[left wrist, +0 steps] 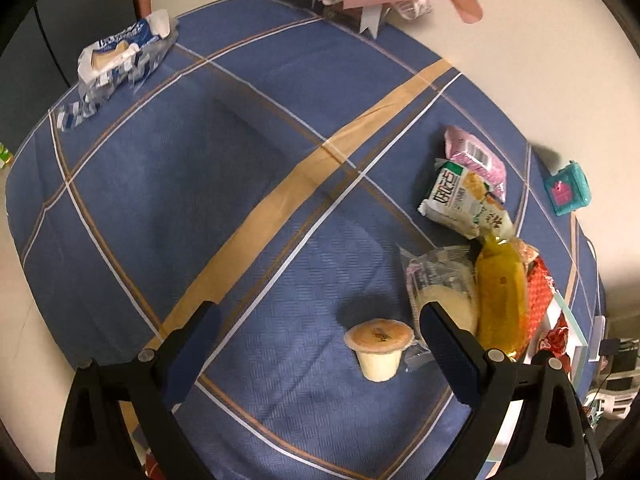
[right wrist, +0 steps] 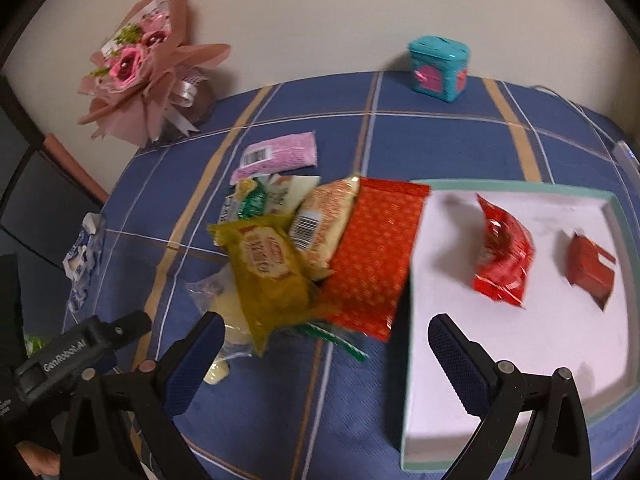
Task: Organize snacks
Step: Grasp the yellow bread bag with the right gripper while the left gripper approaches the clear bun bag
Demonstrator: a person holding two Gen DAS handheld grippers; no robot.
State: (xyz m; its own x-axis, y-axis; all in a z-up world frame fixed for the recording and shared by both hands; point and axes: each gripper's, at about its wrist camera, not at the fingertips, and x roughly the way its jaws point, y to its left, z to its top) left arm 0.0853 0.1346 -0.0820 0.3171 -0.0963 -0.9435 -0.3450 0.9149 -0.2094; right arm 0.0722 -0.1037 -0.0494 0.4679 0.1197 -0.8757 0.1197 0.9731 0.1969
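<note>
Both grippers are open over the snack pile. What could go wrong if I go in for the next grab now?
1. The yellow packet overlaps the clear-wrapped bun and the red patterned packet, so a grab may drag its neighbours.
2. The jelly cup lies tipped beside the left gripper; a nudge could roll it.
3. The red patterned packet leans on the wall of the white box, so it may block the drop-in.

A home: plaid tablecloth [right wrist: 440,140], paper-wrapped bouquet [right wrist: 136,68], scattered snacks [right wrist: 304,240].

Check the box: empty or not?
Not empty. The box holds a red packet and a dark red carton; the rest is bare.
</note>
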